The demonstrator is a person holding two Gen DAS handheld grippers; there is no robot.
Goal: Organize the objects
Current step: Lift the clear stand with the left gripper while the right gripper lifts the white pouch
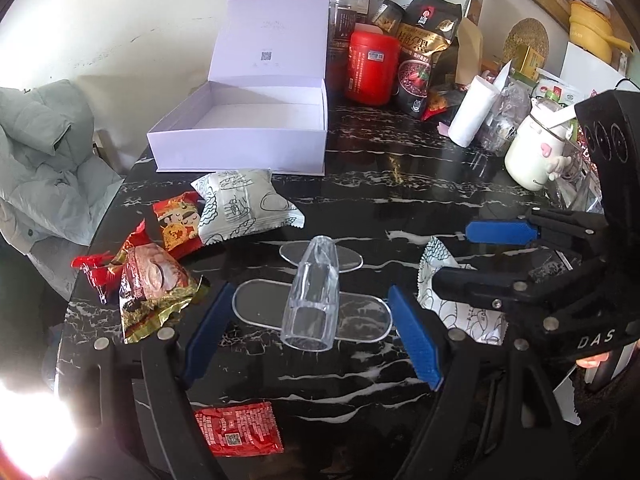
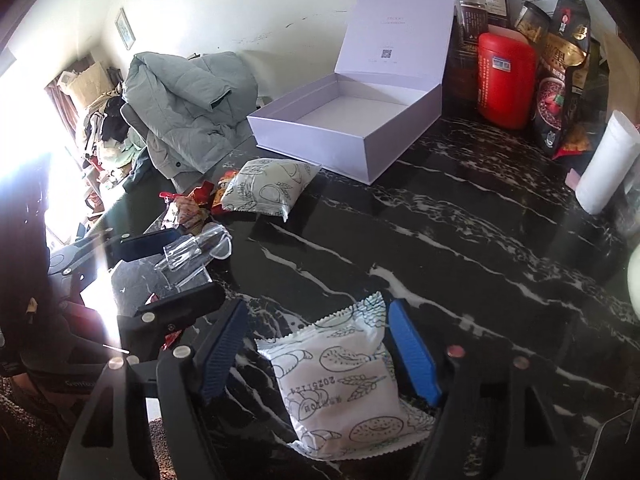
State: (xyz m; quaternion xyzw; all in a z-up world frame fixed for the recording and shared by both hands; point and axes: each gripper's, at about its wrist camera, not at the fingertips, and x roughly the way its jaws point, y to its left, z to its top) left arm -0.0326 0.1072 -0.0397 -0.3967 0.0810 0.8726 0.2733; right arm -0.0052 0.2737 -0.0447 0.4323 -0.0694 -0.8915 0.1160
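An open, empty lilac box (image 1: pixel 256 136) (image 2: pixel 352 124) stands at the back of the black marble table (image 1: pixel 400 184). My left gripper (image 1: pixel 310 332) is open, its blue pads on either side of a clear plastic stand (image 1: pixel 310 292) (image 2: pixel 196 252) without touching it. My right gripper (image 2: pixel 320 360) (image 1: pixel 472 256) is open around a white snack packet (image 2: pixel 340 384) (image 1: pixel 460 300) that lies flat on the table. A second white packet (image 1: pixel 244 204) (image 2: pixel 268 188) lies in front of the box, beside red and gold snack packets (image 1: pixel 160 256).
A small red sachet (image 1: pixel 238 428) lies near the front edge. Jars, a red canister (image 1: pixel 372 66), food bags, a paper roll (image 1: pixel 472 112) and a white mug (image 1: pixel 536 148) crowd the back right. A grey jacket (image 1: pixel 44 152) lies on a chair at left.
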